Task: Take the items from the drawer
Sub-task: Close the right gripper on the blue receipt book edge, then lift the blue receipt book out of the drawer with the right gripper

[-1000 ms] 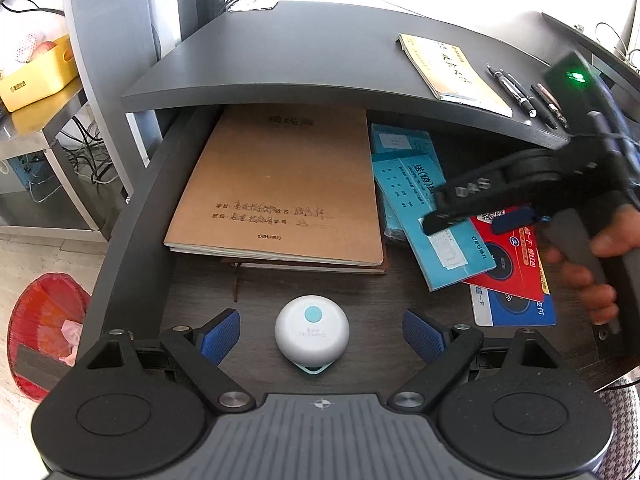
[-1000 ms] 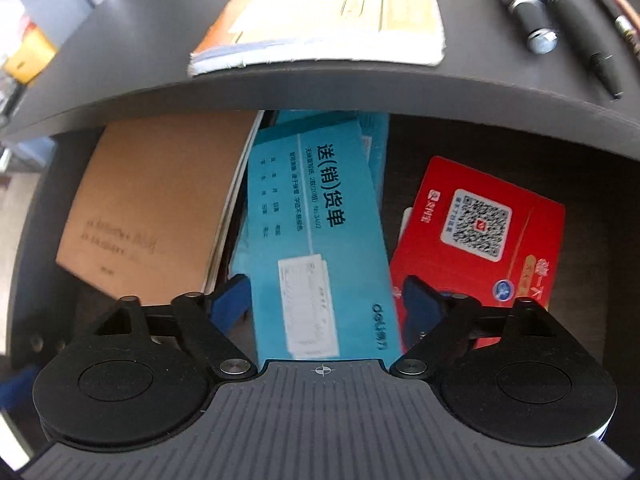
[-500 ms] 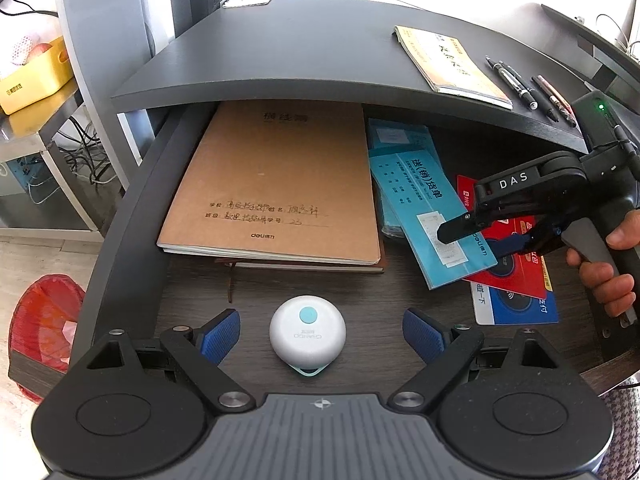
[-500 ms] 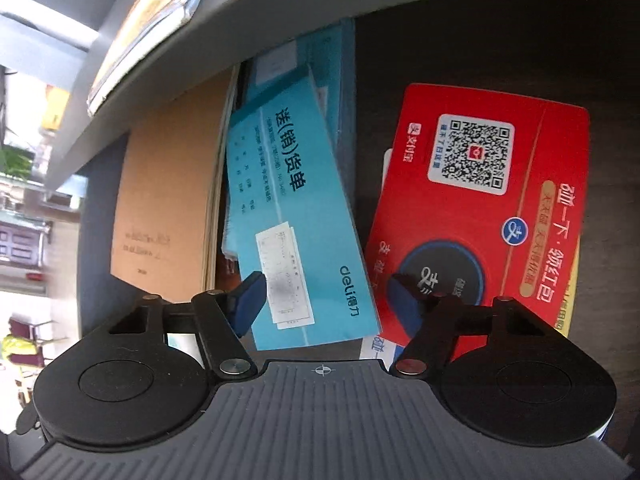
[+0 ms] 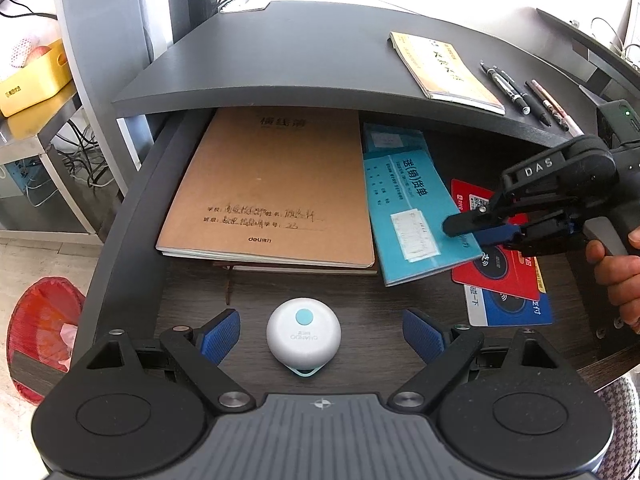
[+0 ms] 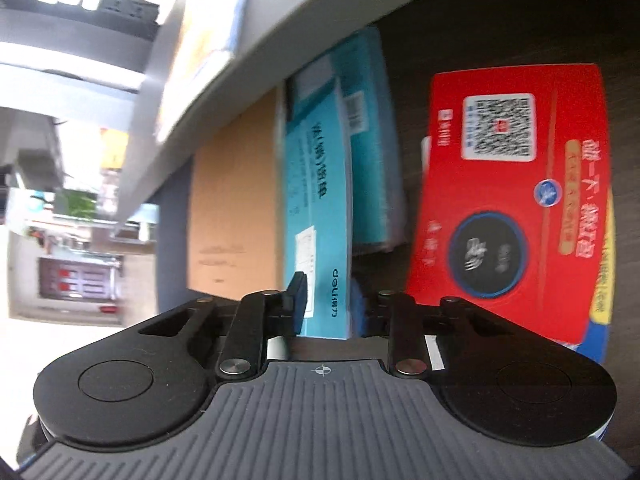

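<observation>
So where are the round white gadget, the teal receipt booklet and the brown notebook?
Round white gadget [image 5: 303, 336]: left wrist view, top dome.
Teal receipt booklet [image 5: 416, 216]: left wrist view, cover middle.
Brown notebook [image 5: 276, 188]: left wrist view, cover middle.

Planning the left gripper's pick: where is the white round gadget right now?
In the left wrist view, the white round gadget sits on the drawer floor between the left gripper fingers, just in front of the brown notebook.

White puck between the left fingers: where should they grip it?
Grip the white puck across its rounded sides, coming from above and in front. It sits flat and alone on the drawer floor, centred in the open left gripper, loop toward the camera.
</observation>
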### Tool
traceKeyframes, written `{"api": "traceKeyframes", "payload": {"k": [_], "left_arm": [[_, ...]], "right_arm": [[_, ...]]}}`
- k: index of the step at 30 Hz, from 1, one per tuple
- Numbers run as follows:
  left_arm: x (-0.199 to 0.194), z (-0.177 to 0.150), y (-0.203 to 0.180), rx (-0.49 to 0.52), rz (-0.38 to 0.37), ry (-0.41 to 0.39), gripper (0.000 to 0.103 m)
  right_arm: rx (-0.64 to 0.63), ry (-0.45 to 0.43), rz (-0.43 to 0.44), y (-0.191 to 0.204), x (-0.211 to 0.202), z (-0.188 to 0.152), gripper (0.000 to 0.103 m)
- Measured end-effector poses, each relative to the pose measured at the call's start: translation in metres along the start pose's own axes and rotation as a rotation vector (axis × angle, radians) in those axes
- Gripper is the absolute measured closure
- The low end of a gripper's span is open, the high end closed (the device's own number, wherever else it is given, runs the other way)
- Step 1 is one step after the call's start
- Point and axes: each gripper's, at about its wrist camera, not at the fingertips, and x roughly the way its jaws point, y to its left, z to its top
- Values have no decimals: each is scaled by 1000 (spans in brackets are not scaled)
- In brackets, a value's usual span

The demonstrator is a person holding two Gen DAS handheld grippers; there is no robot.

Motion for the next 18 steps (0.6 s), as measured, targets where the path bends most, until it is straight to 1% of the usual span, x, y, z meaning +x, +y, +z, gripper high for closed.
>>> {"api": "traceKeyframes", "payload": {"k": [3,6,8,9,10,13,15,18], "left_arm": [[-1,0,1,-4,-1,1,14],[-2,0,3,-7,-1,-2,14],[-3,1,3,-8,-1,-4,14],[-4,1,3,-8,-1,-5,14],[-5,1,3,-8,-1,-7,14],[-6,1,4,-10,3,-9,14],[-8,1,3,-10,4,-12,14],[-13,0,2,-6,2,-21,14]], "right_arm": [[11,-17,43,9,6,-4,77],[17,-35,63,19,11,-5,77],[15,-50,37,23,15,-7,78],[15,-56,19,25,17,-8,86],[14,-64,0,27,20,-11,96],[13,-107,-49,31,16,-16,100],[22,-137,-70,33,8,-18,101],[64,-173,-53,35,-5,-25,101]]}}
